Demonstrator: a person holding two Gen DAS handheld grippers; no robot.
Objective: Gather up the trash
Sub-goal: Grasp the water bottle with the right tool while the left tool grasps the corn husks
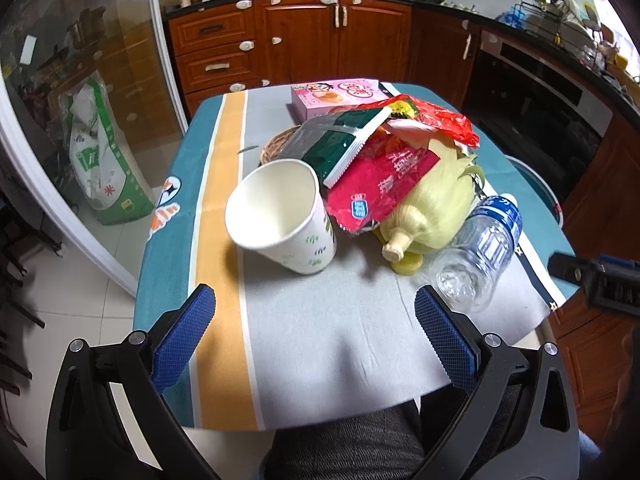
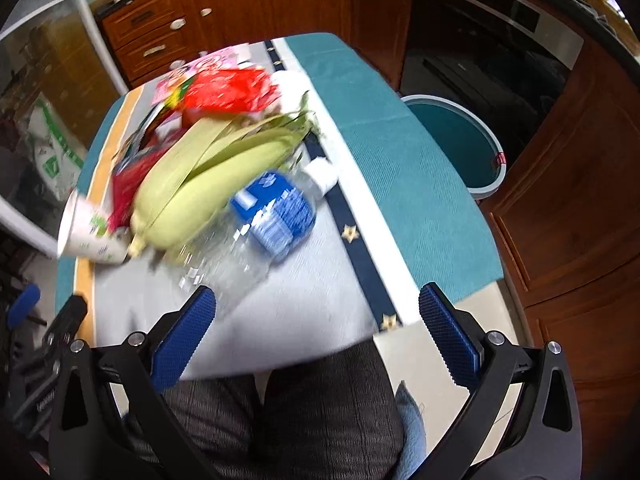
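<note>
Both my grippers, left (image 1: 314,334) and right (image 2: 316,334), hang spread wide and empty above the striped tablecloth's (image 1: 320,340) near edge. Ahead lies the trash heap: a tipped white paper cup (image 1: 280,216), red snack wrapper (image 1: 380,184), pale-green corn husk (image 1: 432,208) and clear plastic bottle (image 1: 480,248) lying beside it. A teal bin (image 2: 460,144) stands beyond the table's right side.

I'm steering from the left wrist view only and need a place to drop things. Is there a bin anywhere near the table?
Observer: Yes, a teal bin stands on the floor beside the table's right edge, open-topped.
Operator: Anything in it?
Observer: No contents visible in the part the right wrist view shows.
Operator: Is the right gripper holding something?
Observer: No, the right gripper is open and empty, with the bottle lying on the table just ahead of its left finger.
</note>
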